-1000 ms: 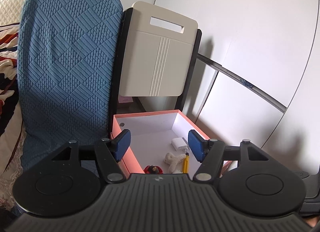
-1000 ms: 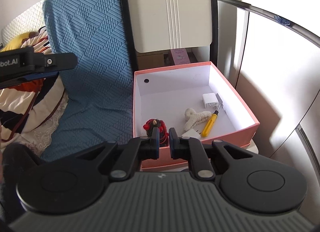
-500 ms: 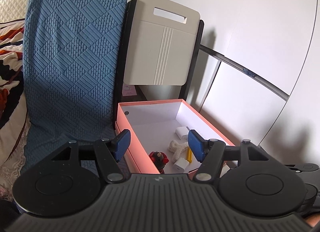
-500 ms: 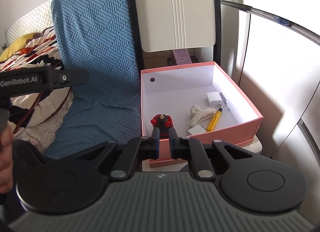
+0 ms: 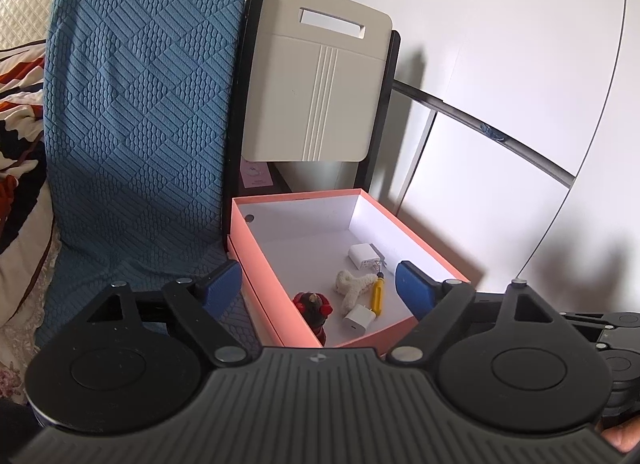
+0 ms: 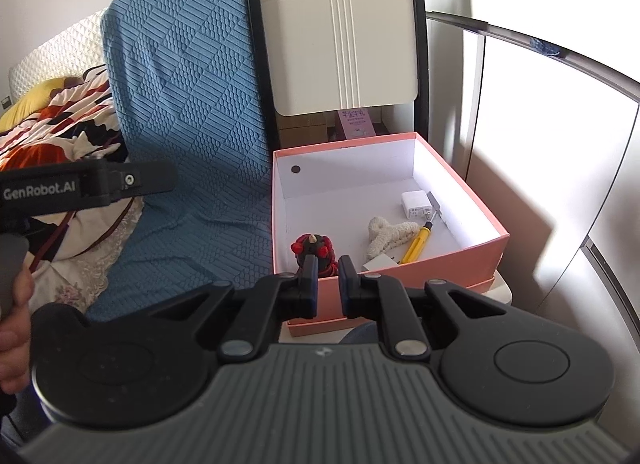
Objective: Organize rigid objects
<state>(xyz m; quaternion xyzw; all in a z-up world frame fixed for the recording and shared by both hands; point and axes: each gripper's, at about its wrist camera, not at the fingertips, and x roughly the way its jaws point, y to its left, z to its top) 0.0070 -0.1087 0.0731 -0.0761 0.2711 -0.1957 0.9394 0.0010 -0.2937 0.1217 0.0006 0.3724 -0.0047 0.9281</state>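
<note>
This is a home, most likely a bedroom or living corner; a blue quilted cover (image 5: 136, 112) drapes over a sofa or bed end, with a quilted cream backrest (image 5: 24, 20) behind it; a rumpled blanket (image 6: 60, 120) in orange, white and black lies beside it, with a yellow cushion (image 6: 32, 98) at its top; a cream folding chair (image 6: 340, 32) leans against the wall; white wardrobe panels (image 6: 540, 152) run along the right; a pink cardboard box (image 5: 260, 264) holds small household odds and ends.
</note>
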